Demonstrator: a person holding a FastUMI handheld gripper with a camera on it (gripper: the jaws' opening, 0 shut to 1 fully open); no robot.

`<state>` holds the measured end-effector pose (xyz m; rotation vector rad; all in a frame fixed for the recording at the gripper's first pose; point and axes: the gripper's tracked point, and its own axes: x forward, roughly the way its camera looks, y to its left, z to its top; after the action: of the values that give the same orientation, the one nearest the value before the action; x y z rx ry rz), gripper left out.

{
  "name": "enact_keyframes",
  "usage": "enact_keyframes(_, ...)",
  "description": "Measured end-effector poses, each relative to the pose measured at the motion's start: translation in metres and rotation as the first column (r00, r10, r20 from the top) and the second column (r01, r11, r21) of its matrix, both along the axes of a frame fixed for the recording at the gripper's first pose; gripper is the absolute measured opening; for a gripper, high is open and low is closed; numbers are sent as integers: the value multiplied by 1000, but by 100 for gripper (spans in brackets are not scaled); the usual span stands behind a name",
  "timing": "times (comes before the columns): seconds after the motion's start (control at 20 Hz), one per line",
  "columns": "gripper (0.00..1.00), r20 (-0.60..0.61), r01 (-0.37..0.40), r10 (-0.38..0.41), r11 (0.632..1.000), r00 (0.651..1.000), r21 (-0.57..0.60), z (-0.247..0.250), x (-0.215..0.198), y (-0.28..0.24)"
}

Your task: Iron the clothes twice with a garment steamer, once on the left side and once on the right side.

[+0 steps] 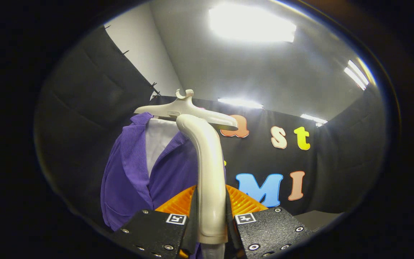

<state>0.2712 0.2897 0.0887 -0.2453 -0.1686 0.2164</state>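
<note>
**Garment steamer held upright before the hanging clothes**

The garment steamer (210, 180), a cream-coloured wand with a rounded, bent top, stands upright between the two fingers of the tongs (212, 221). Both fingers press against its lower handle from either side, so the tongs are clamped on the steamer. The curved head of the steamer reaches up to the level of the hanger (187, 109) and overlaps the hanger's near arm in this view; whether the two touch cannot be told.

Just beyond the steamer hang the clothes: a purple ribbed jacket (131, 180) with an open collar, worn over a white inner garment (158, 140), both carried by the pale plastic hanger. The jacket lies mostly to one side of the steamer, its front panel passing behind the wand. Whether the steamer head rests on the fabric cannot be told.

Behind the clothes runs the booth's black cloth wall (84, 108). Above it rises a pale ceiling with a bright rectangular light panel (252, 23) and further strip lights (241, 103) along the wall's top edge.
</note>
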Motion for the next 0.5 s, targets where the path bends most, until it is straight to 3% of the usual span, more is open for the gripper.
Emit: enact_keyframes(0.5, 35, -84, 18, -21, 999, 996, -35, -65, -20, -6)
